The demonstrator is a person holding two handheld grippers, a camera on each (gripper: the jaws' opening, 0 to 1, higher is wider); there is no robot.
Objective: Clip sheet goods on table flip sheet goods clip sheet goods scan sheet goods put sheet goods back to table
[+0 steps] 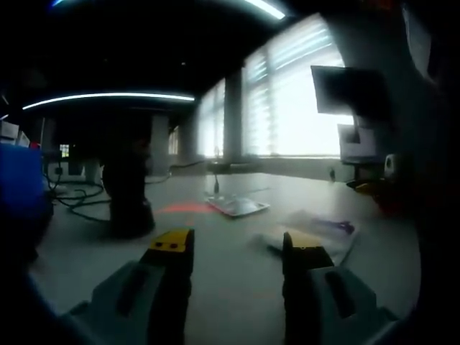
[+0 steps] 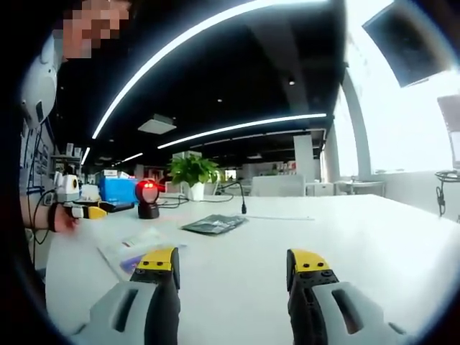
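Yellow-tipped jaws frame both views, and on each tool they stand spread apart with bare tabletop between them — nothing gripped. In the left gripper view, the left gripper (image 1: 237, 248) hovers low over the pale table (image 1: 237, 302); just beyond its right jaw lies a clear-wrapped sheet pack with a purple patch (image 1: 316, 231), flat on the surface, and farther out a silvery flat packet (image 1: 236, 206) rests near a thin upright stem. To the left stands a dark scanner (image 1: 129, 198) on its base, a faint red glow on the table (image 1: 183, 208) between it and the silvery packet. In the right gripper view, the right gripper (image 2: 233, 269) is likewise released over the table (image 2: 374, 244); the clear pack with the purple patch (image 2: 133, 251) lies just left of its left jaw, the silvery packet (image 2: 214, 224) sits farther back, and the scanner (image 2: 148, 195) shows a red light on its face. A potted plant (image 2: 194, 176) stands behind it — and at the far left edge a hand (image 2: 61, 215) holds the other tool's yellow tips.
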